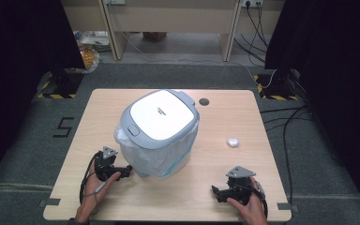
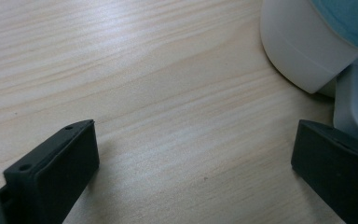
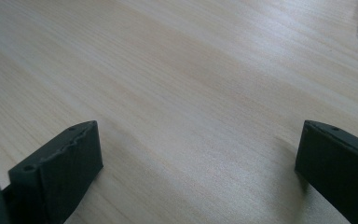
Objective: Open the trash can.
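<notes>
The waste bin (image 1: pixel 159 133), white with a grey-rimmed lid and a plastic liner bag folded over its rim, was seen standing near the middle of the table (image 1: pixel 215 197). The left hand-held gripper (image 1: pixel 130 170) was held just beside the lower left of the bin, its jaws spread wide with nothing between them; in the left gripper view the base of the bin (image 2: pixel 303 51) was seen close to one jaw. The right hand-held gripper (image 1: pixel 218 193) was rested near the front edge, well apart from the bin, jaws also wide and empty. A small white crumpled wad (image 1: pixel 233 142) was lying to the right of the bin
</notes>
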`<state>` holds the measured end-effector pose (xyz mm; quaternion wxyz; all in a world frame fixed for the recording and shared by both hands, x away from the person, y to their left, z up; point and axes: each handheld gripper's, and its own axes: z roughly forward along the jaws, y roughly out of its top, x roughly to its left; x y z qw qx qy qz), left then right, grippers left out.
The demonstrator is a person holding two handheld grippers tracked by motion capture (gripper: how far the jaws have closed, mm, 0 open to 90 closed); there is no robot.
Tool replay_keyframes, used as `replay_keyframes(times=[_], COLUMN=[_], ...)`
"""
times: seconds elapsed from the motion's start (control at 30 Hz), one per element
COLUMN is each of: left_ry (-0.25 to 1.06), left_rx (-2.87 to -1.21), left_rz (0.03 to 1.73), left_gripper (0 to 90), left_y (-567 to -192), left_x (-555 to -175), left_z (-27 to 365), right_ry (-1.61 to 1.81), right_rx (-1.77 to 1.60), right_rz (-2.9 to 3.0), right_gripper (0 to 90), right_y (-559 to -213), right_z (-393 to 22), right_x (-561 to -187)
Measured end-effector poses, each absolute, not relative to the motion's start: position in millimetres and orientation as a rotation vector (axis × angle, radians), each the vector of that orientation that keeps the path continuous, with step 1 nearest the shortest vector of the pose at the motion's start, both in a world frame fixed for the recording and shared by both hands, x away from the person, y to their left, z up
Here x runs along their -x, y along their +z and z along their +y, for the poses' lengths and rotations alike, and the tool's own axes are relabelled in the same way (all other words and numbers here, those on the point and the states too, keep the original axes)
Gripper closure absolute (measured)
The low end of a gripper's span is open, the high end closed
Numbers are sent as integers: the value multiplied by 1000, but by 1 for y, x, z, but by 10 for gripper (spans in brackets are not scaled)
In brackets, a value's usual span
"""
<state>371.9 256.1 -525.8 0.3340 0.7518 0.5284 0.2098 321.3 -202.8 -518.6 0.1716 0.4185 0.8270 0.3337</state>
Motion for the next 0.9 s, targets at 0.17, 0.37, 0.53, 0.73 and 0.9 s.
replay_keyframes(times=[0.17,0.37,0.53,0.73,0.9], left_ry=[542,523,487,488,464], left_rx=[-1924,-1911,-1893,-1884,-1871], left_rz=[1383,1372,1373,1333,1301], left_gripper=[80,141,150,150,150], left_y=[-525,-523,-518,-509,-505], left_x=[-370,-367,-360,-354,-351], left_z=[260,265,267,261,256], right_ry=[948,947,949,948,948], right_rx=[-1189,-1188,-1188,-1187,-1187], right_rz=[2348,2348,2346,2345,2345], right_gripper=[5,5,5,5,5], right_y=[-519,-519,-519,-519,-519], right_z=[-203,-203,-203,-203,-203], right_x=[-321,-321,-321,-321,-321])
